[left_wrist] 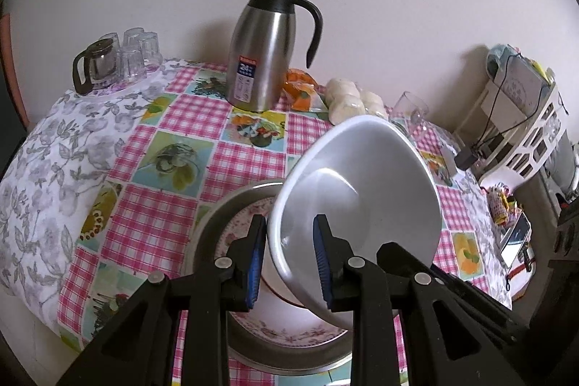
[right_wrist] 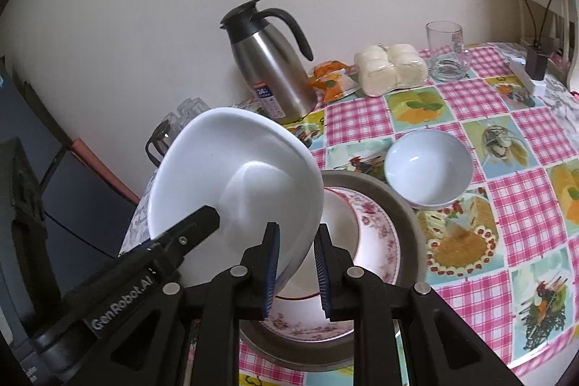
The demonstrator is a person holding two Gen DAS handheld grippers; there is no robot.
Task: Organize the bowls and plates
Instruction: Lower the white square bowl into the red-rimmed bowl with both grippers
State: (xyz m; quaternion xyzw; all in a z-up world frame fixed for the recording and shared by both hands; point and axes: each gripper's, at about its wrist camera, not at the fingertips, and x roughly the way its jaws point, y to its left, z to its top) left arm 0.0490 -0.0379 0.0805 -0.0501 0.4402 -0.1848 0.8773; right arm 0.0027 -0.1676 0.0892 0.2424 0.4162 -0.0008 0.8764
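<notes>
A large white bowl [left_wrist: 362, 176] [right_wrist: 231, 151] hangs tilted over a stack, held by both grippers at its rim. My left gripper [left_wrist: 289, 219] is shut on the near rim, one pad inside and one outside. My right gripper [right_wrist: 296, 228] is shut on the rim's other side. In the right wrist view, one finger of the left gripper [right_wrist: 201, 221] reaches over the bowl. Below sits a round metal pan [left_wrist: 213, 219] [right_wrist: 405, 205] holding a floral plate [right_wrist: 376, 234] and a red-rimmed white dish [right_wrist: 336, 223]. A small white bowl [right_wrist: 429, 169] stands right of the pan.
A steel thermos jug [left_wrist: 260, 49] [right_wrist: 275, 67] stands at the back by the wall. Beside it lie an orange packet [right_wrist: 331, 76], wrapped buns [right_wrist: 391, 67] and a glass mug [right_wrist: 445, 49]. A glass teapot with tumblers [left_wrist: 115, 60] is back left. A white rack [left_wrist: 524, 132] and a phone [left_wrist: 515, 237] are on the right.
</notes>
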